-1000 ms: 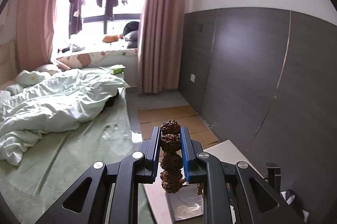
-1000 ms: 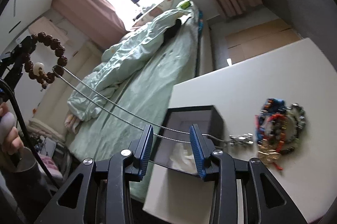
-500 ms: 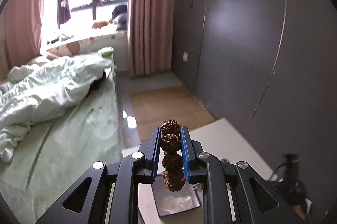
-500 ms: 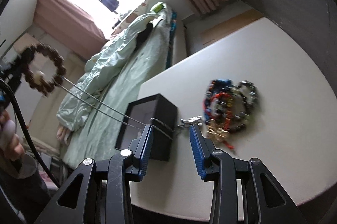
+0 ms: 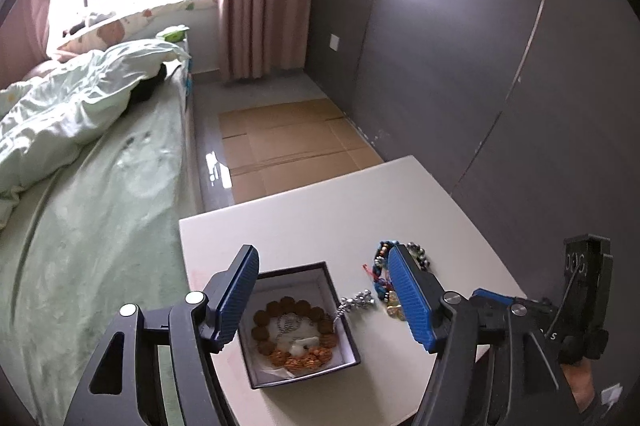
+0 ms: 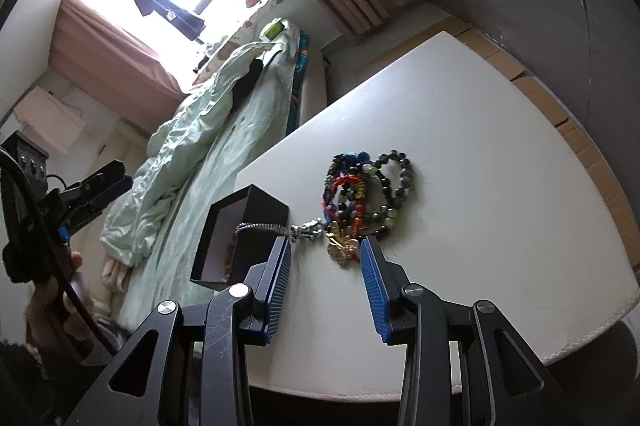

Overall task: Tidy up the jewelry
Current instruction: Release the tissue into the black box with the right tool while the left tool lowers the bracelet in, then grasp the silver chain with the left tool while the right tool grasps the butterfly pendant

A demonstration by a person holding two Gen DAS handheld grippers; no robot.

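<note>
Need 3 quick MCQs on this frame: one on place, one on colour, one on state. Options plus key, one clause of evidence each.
1. Where does the brown bead bracelet lie?
A. Inside the black box
B. On the bed
C. On the table beside the box

2. What colour are the pads on the left gripper?
A. Red
B. Blue
C. White

3. How does the silver chain sit?
A. Wholly inside the box
C. Wholly on the table
B. Draped over the box's rim, its charm end out on the table

Key: 1 A, the bracelet rings the box's white lining; 2 B, both fingers carry ribbed blue pads, opening with nothing between them; 3 B, the chain crosses the box's right wall and ends near the pile of bracelets.
</note>
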